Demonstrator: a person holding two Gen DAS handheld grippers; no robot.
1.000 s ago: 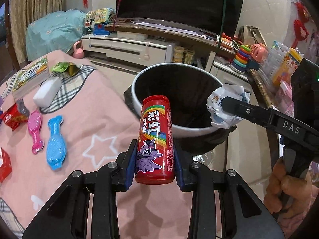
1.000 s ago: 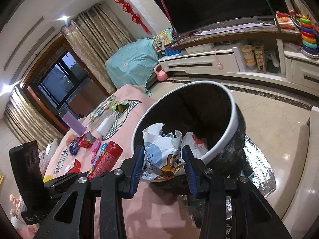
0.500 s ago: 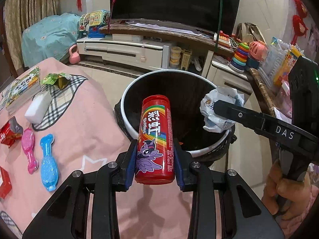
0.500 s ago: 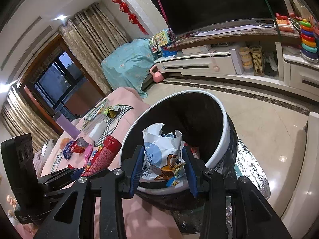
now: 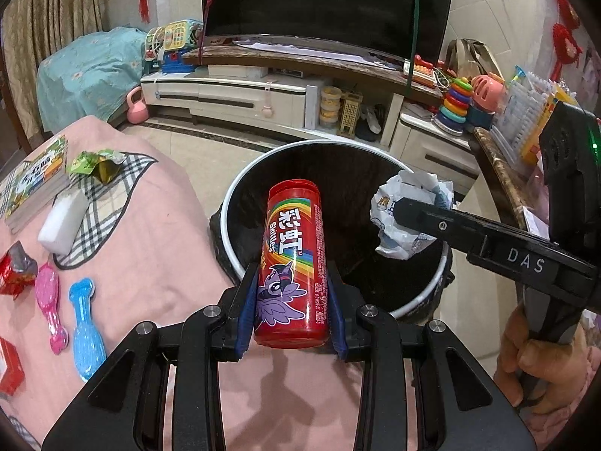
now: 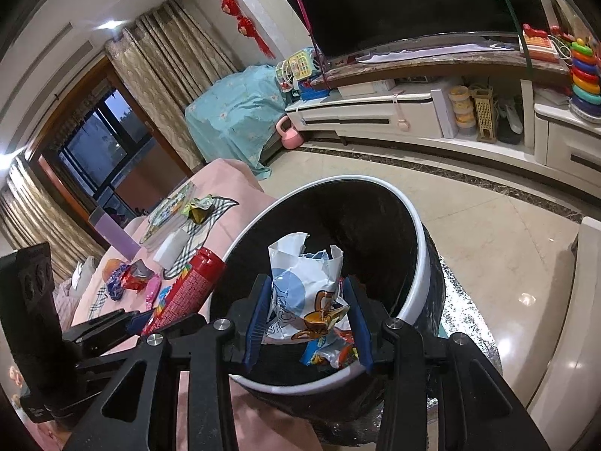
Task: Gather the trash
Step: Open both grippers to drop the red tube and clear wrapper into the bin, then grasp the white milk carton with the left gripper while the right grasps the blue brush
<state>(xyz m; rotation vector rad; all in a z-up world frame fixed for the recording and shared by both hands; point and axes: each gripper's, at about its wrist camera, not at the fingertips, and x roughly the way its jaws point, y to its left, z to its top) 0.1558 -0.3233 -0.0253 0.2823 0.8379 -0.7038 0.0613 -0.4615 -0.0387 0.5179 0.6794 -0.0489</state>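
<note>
The left hand-held gripper (image 5: 293, 312) holds the red candy tube (image 5: 293, 259); the right hand-held gripper (image 6: 306, 323) holds a crumpled wrapper (image 6: 304, 297). Move both over the bin (image 5: 263, 161) at 12 o'clock, then let go.

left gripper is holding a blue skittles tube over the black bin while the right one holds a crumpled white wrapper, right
Not quite: the Skittles tube is red, not blue, as the left wrist view shows. The rest stands: the left gripper holds it over the black bin, and the right gripper holds a crumpled white wrapper.
</note>
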